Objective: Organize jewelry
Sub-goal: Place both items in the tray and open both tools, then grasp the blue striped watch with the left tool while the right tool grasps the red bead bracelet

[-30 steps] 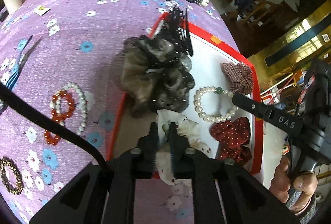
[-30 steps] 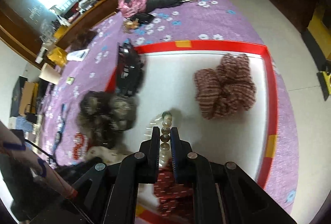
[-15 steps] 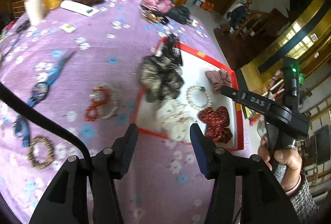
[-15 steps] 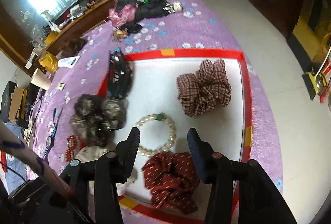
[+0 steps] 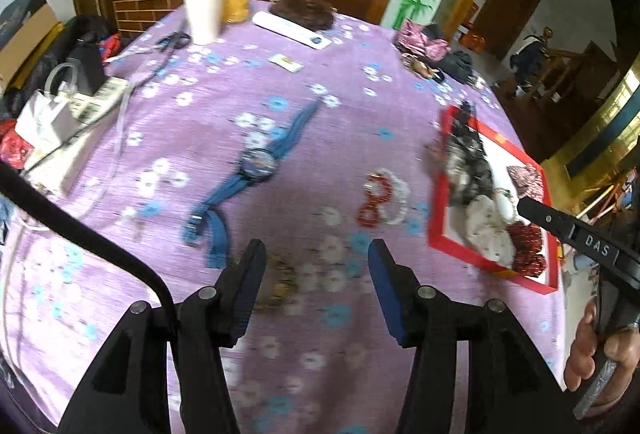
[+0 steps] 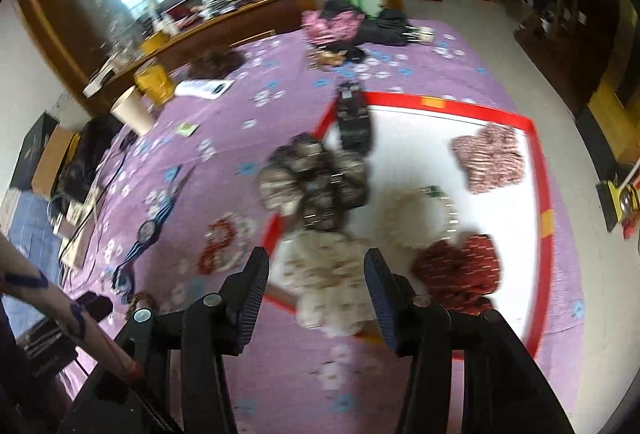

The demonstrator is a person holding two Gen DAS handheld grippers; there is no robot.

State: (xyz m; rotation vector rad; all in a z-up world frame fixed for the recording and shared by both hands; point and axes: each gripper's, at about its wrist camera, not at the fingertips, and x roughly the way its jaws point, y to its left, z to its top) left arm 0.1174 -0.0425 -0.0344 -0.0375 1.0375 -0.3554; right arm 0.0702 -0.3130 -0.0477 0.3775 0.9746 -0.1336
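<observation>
I hold the left gripper above the purple cloth, jaws wide and empty, the red-rimmed tray off to its right. My right gripper hangs wide over the tray's near edge above a cream scrunchie. Its handle reads "DAS". Red and white bead bracelets lie beside the tray; a pearl bracelet lies inside.
</observation>
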